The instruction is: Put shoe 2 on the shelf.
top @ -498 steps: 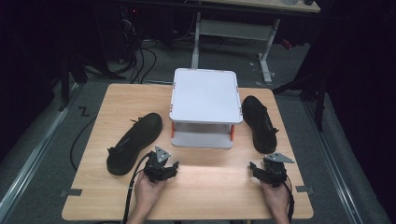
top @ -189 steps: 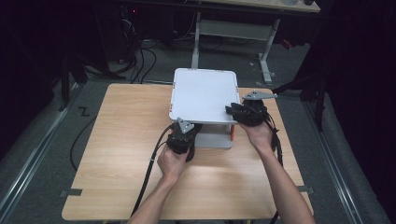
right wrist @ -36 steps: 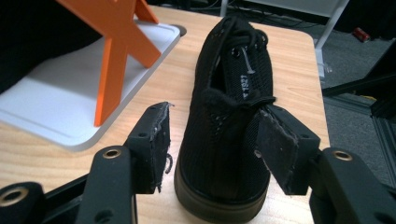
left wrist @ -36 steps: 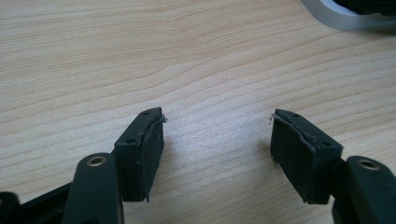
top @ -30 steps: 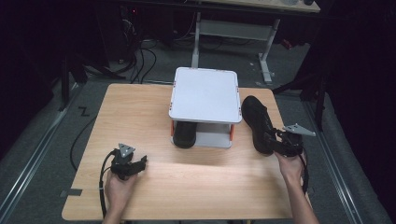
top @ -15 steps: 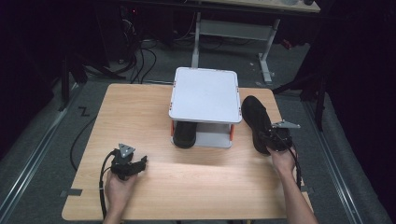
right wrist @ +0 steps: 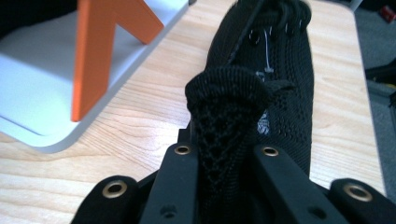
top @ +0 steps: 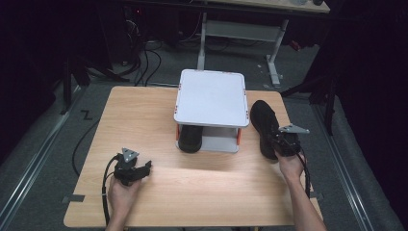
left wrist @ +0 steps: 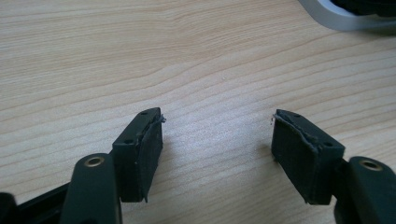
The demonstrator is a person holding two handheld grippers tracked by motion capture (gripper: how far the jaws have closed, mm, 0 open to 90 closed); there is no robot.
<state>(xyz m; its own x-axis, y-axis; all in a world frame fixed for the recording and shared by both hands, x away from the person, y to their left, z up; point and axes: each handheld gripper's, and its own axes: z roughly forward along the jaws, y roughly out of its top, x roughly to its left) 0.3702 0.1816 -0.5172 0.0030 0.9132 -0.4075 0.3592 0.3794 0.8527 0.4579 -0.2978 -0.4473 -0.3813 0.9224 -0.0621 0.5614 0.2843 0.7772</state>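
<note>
The tabletop point(top: 144, 120) lies open from 7 to 11 o'clock; the white rack point(top: 210, 98) blocks 12, a black shoe point(top: 264, 126) blocks 2 o'clock.

The pale wood-grain desk point(top: 159, 115) carries a white two-tier plastic rack point(top: 210, 97) with orange struts point(right wrist: 100, 42). A black knit lace-up shoe point(right wrist: 275, 70) lies beside the rack, and another black shoe point(top: 191, 138) sits under its top. Both grippers are black with brass-coloured rivets.

Wooden table point(top: 144, 120) — white rack point(top: 210, 96), black shoe point(top: 263, 126)
</note>
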